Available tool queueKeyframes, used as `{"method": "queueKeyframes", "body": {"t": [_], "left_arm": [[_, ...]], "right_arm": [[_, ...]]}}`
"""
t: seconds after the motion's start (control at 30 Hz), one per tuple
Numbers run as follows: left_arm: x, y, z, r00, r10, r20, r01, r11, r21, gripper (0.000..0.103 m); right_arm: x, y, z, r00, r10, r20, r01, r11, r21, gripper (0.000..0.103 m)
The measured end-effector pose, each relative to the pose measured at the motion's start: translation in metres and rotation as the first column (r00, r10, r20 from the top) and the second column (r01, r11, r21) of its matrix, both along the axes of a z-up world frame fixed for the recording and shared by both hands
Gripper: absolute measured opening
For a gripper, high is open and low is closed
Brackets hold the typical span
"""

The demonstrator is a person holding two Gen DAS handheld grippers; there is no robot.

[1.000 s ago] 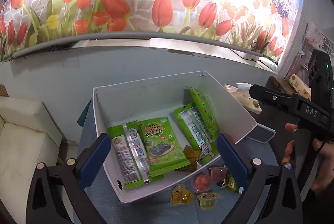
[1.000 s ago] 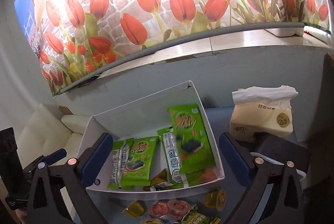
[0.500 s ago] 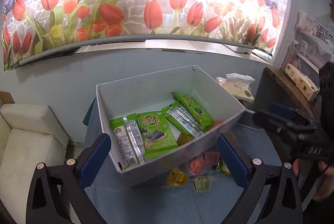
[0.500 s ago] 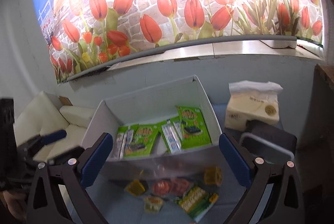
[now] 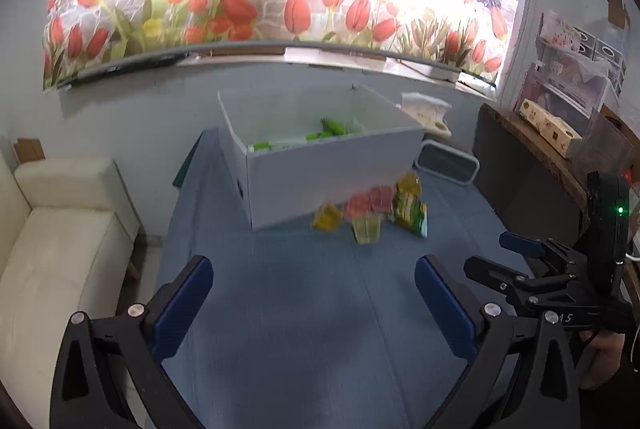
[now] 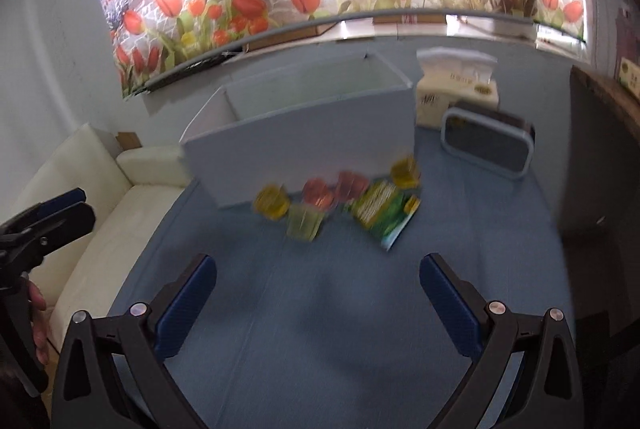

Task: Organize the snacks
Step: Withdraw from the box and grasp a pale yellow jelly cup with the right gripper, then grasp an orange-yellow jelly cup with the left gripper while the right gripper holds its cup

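My left gripper is spread wide with nothing between its blue pads, hanging over bare blue tablecloth. My right gripper is just as wide apart and just as empty, and I can see it off at three o'clock in the left wrist view.

Out at twelve o'clock from the right gripper sits the loose pile: a green and yellow foil snack packet lying flat and skewed, a pale green jelly cup nearest me, a yellow jelly cup at eleven o'clock, two red jelly cups behind, and another yellow cup up against the wall of the white rectangular cardboard box. Green packets already lie inside the box, just peeking over the rim from the left wrist view.

Both views are smeared, so I can't read edges cleanly. My call: steady first, then take the pale green cup, since it stands clear on the near side. I'd come in low and straddle it, one pad either side, squeezing gently because those cups look soft-walled. The flat packet I'd judge trickier; I'd go for its raised near edge. A beige tissue pack and a dark box with a pale rim sit at one o'clock, well clear.
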State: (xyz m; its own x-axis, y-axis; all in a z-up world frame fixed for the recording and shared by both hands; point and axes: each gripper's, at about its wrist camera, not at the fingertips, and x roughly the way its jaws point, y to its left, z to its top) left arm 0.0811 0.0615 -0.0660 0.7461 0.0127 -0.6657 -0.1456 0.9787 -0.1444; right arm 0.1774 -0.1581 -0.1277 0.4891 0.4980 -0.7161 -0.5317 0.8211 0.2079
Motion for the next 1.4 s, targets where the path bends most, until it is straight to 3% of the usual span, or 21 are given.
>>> {"method": "queueKeyframes", "body": {"t": [0.13, 0.3, 0.43, 0.53, 0.73, 1.0, 1.1, 1.13, 1.2, 1.27, 1.4], "left_arm": [[-0.022, -0.001, -0.017, 0.999, 0.003, -0.032, -0.005, 0.999, -0.048, 0.103], [-0.034, -0.003, -0.022, 0.999, 0.004, -0.041, -0.008, 0.997, -0.075, 0.103], [-0.038, -0.004, -0.020, 0.999, 0.000, -0.033, -0.002, 0.997, -0.072, 0.103], [-0.041, -0.003, -0.020, 0.999, 0.001, -0.033, -0.003, 0.998, -0.067, 0.103], [-0.046, 0.004, -0.022, 0.999, 0.015, -0.040, -0.017, 0.998, -0.067, 0.103], [-0.049, 0.015, -0.029, 0.998, 0.024, -0.059, -0.029, 0.997, -0.076, 0.103], [-0.048, 0.017, -0.031, 0.998, 0.029, -0.063, -0.035, 0.996, -0.088, 0.103], [-0.048, 0.017, -0.032, 0.998, 0.027, -0.063, -0.033, 0.996, -0.089, 0.103], [-0.047, 0.017, -0.033, 0.997, 0.024, -0.068, -0.030, 0.996, -0.087, 0.103], [-0.047, 0.016, -0.034, 0.997, 0.022, -0.069, -0.028, 0.996, -0.088, 0.103], [-0.045, 0.016, -0.036, 0.997, 0.023, -0.071, -0.029, 0.996, -0.089, 0.103]], "right_arm": [[-0.020, 0.003, -0.008, 1.000, -0.005, 0.014, 0.006, 0.999, -0.043, 0.103], [-0.013, 0.017, -0.018, 1.000, -0.003, -0.005, 0.003, 0.998, -0.064, 0.103], [0.009, 0.039, -0.034, 1.000, -0.008, -0.014, 0.007, 0.994, -0.111, 0.103], [0.031, 0.056, -0.050, 0.998, -0.005, -0.062, -0.001, 0.995, -0.099, 0.103], [0.065, 0.087, -0.073, 0.998, -0.013, -0.068, 0.005, 0.993, -0.114, 0.103], [0.094, 0.102, -0.093, 0.995, -0.053, -0.082, 0.040, 0.988, -0.151, 0.102], [0.096, 0.109, -0.097, 0.997, -0.060, -0.049, 0.049, 0.979, -0.199, 0.087], [0.096, 0.111, -0.097, 0.998, -0.054, -0.040, 0.044, 0.977, -0.210, 0.076], [0.097, 0.117, -0.096, 0.998, -0.052, -0.031, 0.043, 0.973, -0.226, 0.068], [0.101, 0.122, -0.094, 0.998, -0.043, -0.034, 0.035, 0.975, -0.218, 0.046], [0.098, 0.124, -0.090, 0.999, 0.002, -0.035, -0.009, 0.981, -0.195, 0.046]]}}
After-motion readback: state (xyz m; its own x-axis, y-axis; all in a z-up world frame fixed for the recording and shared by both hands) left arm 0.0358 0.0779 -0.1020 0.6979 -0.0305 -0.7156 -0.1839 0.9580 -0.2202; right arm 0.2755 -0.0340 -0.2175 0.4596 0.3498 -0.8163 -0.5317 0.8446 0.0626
